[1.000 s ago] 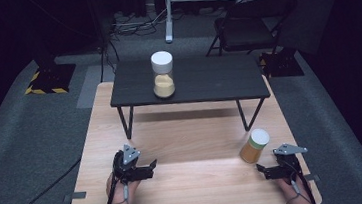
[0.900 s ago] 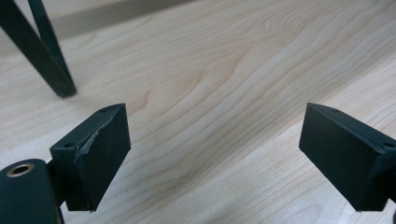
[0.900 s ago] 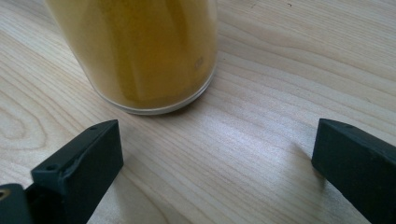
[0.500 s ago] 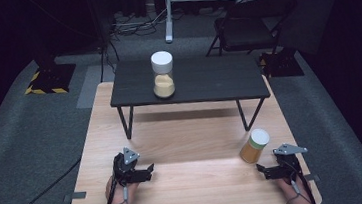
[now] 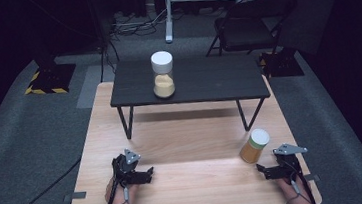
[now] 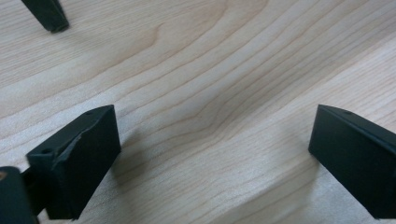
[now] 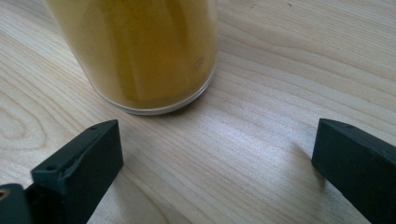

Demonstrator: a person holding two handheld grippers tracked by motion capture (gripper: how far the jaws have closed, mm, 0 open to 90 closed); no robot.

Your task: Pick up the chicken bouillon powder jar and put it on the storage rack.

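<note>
A jar of orange powder [image 5: 254, 145] with a pale lid stands on the wooden table [image 5: 188, 141] at the front right. My right gripper [image 5: 262, 171] lies just in front of it, open. In the right gripper view the jar [image 7: 140, 46] stands beyond the spread jaws of my right gripper [image 7: 215, 135], and they do not touch it. A second jar [image 5: 163, 75] with a white lid, half full of sand-coloured powder, stands on the small black table [image 5: 207, 82]. My left gripper [image 5: 148, 175] rests at the front left. Its jaws have just been opening, with only bare wood between them [image 6: 212, 121].
The black table stands on thin metal legs at the far half of the wooden top; one leg's foot [image 6: 46, 14] shows ahead of the left jaws. A black folding chair [image 5: 254, 24] and cables lie on the floor behind.
The left gripper has shifted slightly toward the near edge and its jaws look a little wider apart. The right gripper and both jars are as before.
</note>
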